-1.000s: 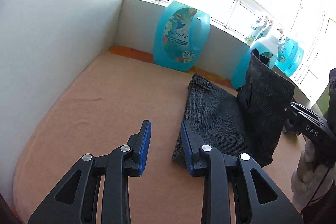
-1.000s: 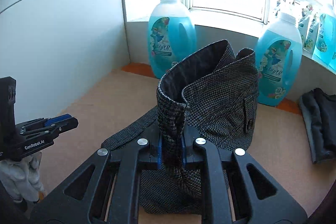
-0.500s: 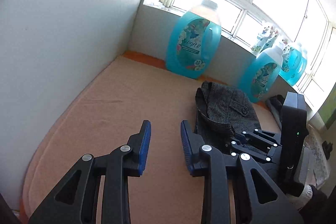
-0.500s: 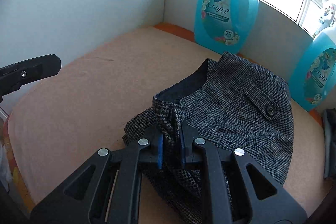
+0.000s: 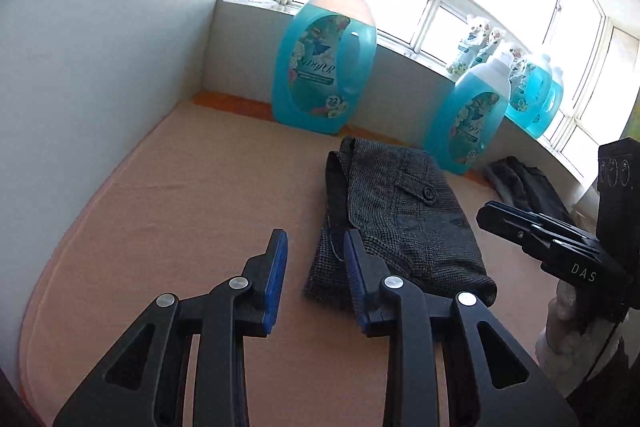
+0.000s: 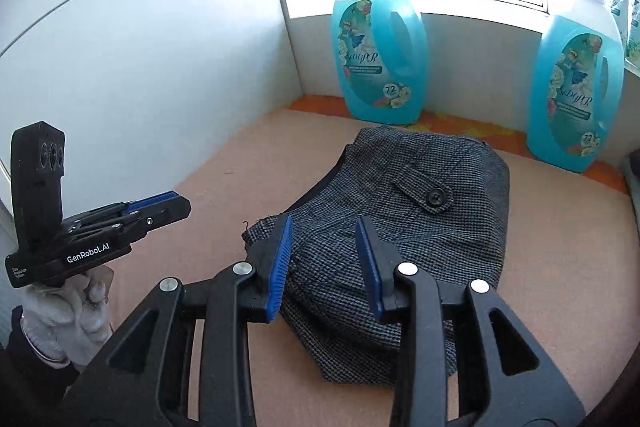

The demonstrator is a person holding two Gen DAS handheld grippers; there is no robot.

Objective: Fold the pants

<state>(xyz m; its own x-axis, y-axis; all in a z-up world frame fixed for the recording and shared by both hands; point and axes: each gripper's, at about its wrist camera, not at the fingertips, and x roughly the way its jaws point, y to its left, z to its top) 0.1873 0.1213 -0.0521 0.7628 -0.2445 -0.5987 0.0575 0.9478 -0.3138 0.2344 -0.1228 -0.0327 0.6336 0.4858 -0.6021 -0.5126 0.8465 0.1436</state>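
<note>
The folded houndstooth pants (image 6: 416, 223) lie flat on the peach worktop (image 6: 560, 267) before two blue detergent bottles (image 6: 378, 47). The right tongs (image 6: 324, 259) have just been opening above them, gripping nothing. The left tongs (image 5: 314, 267) stand apart and empty beside the pants' near edge.

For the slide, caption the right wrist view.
Right gripper, jaws just opened, above folded checked pants on the peach mat.

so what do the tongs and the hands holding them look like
Both are black plastic with blue ribbed pads and silver rivets. The left tongs read "GenRobot.AI" in white under a black camera block; the right tongs read "DAS". Each is held by a hand in a white knit glove with a dark sleeve.
</note>
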